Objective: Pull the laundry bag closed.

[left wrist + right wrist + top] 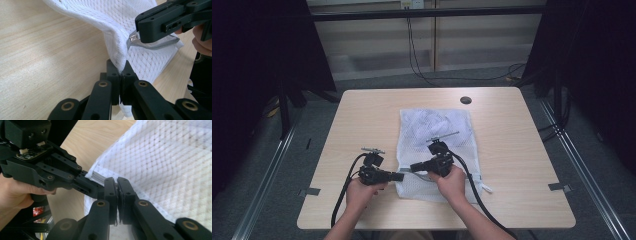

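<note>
A white mesh bag (436,150) lies flat mid-surface (362,115). The left tongs (121,71) are clenched on the bag's near-left edge. Just beside them, the right tongs (117,185) grip its grey zipper pull (152,45).

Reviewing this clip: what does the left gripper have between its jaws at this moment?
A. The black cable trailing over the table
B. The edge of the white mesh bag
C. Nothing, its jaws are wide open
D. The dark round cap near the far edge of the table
B: in the left gripper view, the left gripper has its jaws closed on a fold at the edge of the white mesh bag, which rises from between them.
</note>
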Demonstrator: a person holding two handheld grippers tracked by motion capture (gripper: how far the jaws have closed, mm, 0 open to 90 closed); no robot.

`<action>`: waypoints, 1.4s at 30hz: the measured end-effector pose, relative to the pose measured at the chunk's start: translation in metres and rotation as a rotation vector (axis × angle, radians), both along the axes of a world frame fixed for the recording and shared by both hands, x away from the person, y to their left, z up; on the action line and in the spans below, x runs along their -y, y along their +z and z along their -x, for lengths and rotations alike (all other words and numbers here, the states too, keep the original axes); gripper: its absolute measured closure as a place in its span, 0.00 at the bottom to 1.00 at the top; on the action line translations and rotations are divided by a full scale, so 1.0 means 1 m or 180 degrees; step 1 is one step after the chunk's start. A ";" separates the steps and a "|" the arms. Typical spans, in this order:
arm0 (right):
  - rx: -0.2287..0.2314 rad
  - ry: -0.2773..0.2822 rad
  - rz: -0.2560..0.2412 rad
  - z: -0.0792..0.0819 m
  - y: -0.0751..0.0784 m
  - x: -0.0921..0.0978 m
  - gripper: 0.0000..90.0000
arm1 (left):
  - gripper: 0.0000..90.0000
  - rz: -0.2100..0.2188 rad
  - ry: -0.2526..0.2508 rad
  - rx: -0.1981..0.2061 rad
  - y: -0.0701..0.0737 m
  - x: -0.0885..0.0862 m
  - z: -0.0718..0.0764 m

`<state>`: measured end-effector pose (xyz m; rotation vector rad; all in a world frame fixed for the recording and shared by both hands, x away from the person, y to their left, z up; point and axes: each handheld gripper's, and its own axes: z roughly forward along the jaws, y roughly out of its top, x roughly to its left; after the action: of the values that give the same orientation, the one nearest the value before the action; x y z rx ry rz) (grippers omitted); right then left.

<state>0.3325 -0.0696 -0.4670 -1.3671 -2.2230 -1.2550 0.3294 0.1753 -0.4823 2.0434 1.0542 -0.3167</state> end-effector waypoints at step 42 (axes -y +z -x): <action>0.0042 -0.0040 0.0029 0.005 -0.003 0.032 0.97 | 0.99 0.0000 0.0018 -0.0025 0.001 0.001 0.000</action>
<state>0.3279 -0.1013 -0.4704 -1.3822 -2.2351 -1.2632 0.3294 0.1744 -0.4817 2.0403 1.0646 -0.3221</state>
